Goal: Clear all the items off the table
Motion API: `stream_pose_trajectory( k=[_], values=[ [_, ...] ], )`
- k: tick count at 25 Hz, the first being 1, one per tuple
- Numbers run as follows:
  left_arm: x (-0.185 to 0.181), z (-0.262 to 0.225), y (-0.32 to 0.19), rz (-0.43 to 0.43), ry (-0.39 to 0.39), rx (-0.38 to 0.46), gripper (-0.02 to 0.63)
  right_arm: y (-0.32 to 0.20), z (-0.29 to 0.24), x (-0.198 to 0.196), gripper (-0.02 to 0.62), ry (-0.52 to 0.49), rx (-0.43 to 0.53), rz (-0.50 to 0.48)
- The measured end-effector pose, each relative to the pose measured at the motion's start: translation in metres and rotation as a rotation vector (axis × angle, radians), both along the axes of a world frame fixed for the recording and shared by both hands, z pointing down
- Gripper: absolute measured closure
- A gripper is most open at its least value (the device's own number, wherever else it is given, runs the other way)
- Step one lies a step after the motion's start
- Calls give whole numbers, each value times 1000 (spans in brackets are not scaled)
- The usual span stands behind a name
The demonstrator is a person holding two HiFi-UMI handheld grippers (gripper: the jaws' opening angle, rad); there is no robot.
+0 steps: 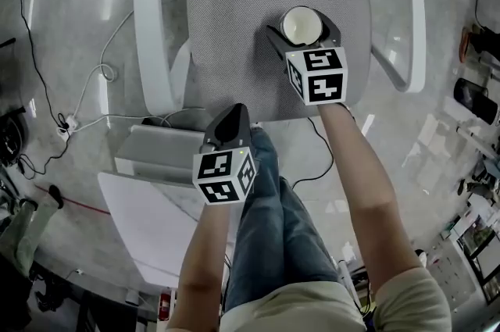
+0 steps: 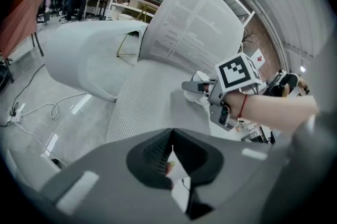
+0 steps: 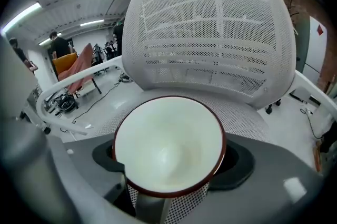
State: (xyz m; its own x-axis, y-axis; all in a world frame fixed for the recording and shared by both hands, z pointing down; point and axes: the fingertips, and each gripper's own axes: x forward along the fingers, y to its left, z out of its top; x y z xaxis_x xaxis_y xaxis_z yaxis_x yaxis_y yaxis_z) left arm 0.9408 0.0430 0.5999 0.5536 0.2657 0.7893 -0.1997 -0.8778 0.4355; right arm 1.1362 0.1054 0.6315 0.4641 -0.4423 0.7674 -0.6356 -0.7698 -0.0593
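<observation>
Head view shows the right gripper (image 1: pixel 303 32) clamped on a white cup (image 1: pixel 301 23) with a dark red rim. It hangs over the grey mesh seat of an office chair (image 1: pixel 234 33), at about 1 o'clock from the picture's middle. The right gripper view confirms this: the cup sits mouth-up between the jaws, probably kept level so it can be set down upright. The chair seems to be the drop-off spot for things taken off the table. The left gripper (image 1: pixel 230 123) is at 7 o'clock from the cup, over the seat's front edge. Its jaws are closed with nothing clearly held, so it is likely just staying out of the way. A white slab (image 1: pixel 148 221) at 7 o'clock may be the table.
</observation>
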Motion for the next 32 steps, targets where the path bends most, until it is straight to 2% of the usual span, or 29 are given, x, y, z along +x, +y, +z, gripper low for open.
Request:
stream_pose_trajectory(
  k=[5,11,25,32],
  values=[
    [-1,0,4,10,-1,-1,597,1,2,-2,178,-7,-5,-9],
    [-3,-2,6,19,4,0,597,5,1,-1,129,-10,-7,22],
    [-16,-14,16,32,13,9,597,17,-22,-24,123,-20,34,43],
    [-22,-26,25,41,32,10,597,22,-44,-43,124,10,32,50]
  ],
)
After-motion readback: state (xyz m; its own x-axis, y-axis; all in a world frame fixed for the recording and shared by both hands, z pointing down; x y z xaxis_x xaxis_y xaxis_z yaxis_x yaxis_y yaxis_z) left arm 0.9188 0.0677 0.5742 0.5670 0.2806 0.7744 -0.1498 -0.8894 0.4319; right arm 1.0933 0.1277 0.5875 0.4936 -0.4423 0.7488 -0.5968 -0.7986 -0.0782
